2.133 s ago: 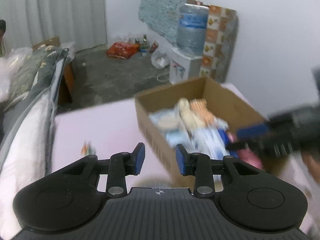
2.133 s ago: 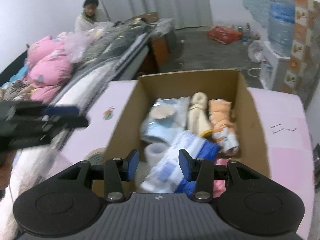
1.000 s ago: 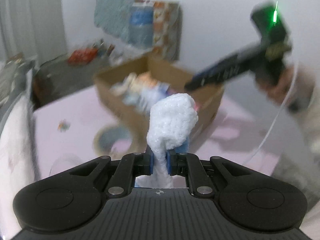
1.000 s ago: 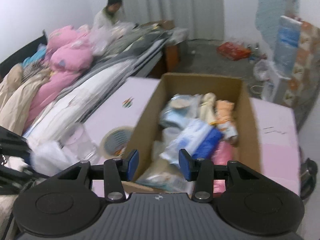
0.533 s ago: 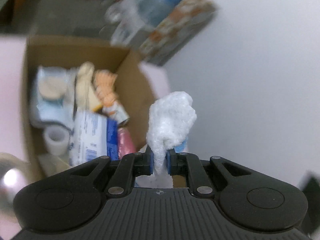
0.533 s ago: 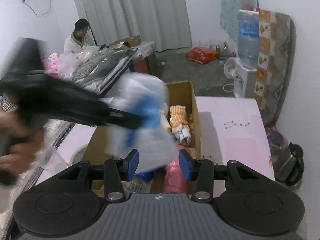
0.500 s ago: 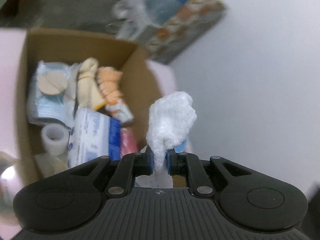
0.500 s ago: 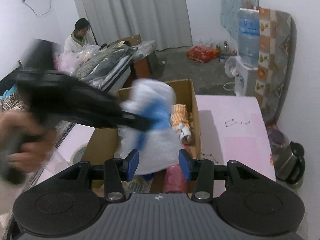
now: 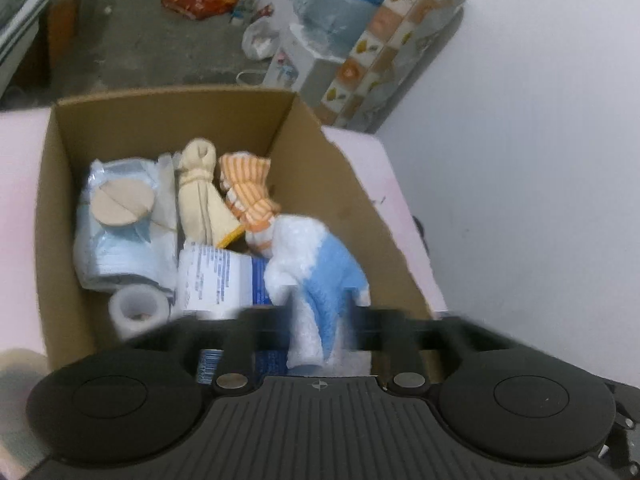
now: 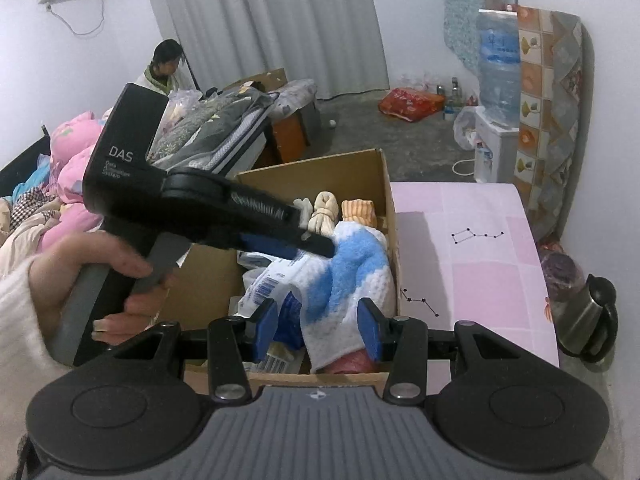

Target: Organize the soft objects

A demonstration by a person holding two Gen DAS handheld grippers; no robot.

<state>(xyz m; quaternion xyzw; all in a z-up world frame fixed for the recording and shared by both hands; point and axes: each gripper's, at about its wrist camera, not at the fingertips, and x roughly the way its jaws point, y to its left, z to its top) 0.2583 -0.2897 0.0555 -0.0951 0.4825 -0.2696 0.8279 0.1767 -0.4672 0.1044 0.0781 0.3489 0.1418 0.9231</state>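
Left gripper (image 9: 320,314) jaws stand apart, motion-blurred, around the blue-and-white towel (image 9: 324,268) over the cardboard box (image 9: 172,98). Right gripper (image 10: 316,322) jaws are apart, empty.

Box contents and surroundings

The cloth (image 9: 316,276) lies in the box (image 9: 320,152) on the table (image 10: 472,216); the kettle (image 10: 588,320) stands right of the table.

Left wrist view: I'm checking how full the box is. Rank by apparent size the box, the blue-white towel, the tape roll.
1. Box
2. Towel, though its nearness to the camera inflates it
3. Tape roll
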